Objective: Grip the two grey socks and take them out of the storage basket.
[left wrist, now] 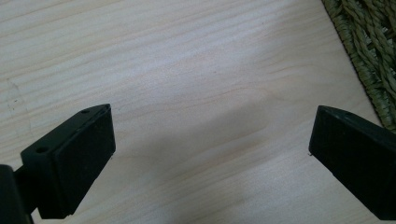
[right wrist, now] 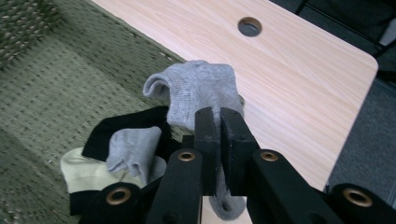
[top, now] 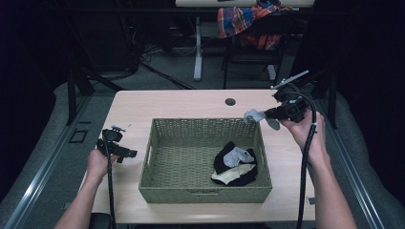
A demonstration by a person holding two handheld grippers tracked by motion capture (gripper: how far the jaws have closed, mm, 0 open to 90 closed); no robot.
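Black jaws of the right gripper [right wrist: 218, 126] pinch a small grey ankle sock [right wrist: 198, 88], limp and folded, raised over the far right rim of the olive woven rectangular basket [top: 157, 152]. Inside lie a black, cream and grey sock pile [top: 235, 164]. Beside the basket, the left gripper [left wrist: 210, 154] gapes wide and empty over the pale wooden table [top: 181, 102]; grey carpet surrounds it.

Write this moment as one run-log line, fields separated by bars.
right gripper: shut on grey sock, above basket rim | left gripper: open, over table | basket: socks pile
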